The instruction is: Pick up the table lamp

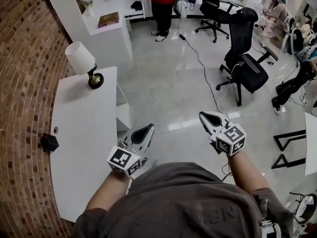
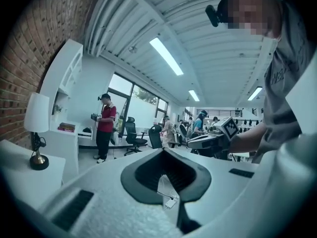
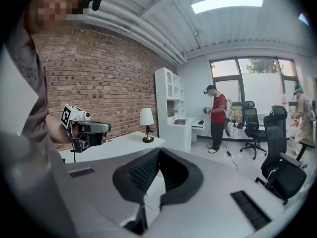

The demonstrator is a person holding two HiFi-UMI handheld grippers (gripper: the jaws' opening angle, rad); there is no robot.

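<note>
Not started yet. Table lamp (image 1: 85,63) stands upright at the white table's (image 1: 84,148) far end, untouched. Left gripper (image 1: 147,128) & right gripper (image 1: 204,116) are off the table's near side, jaws together, seemingly empty. Approach, grip & lift all remain.

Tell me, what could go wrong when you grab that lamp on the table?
The table lamp stands near the far edge of the white table, so a bump might knock it off. Its wide shade sits over a small base, so it may tip easily. The left claw and right claw are both shut; they would push it unless opened first.
</note>
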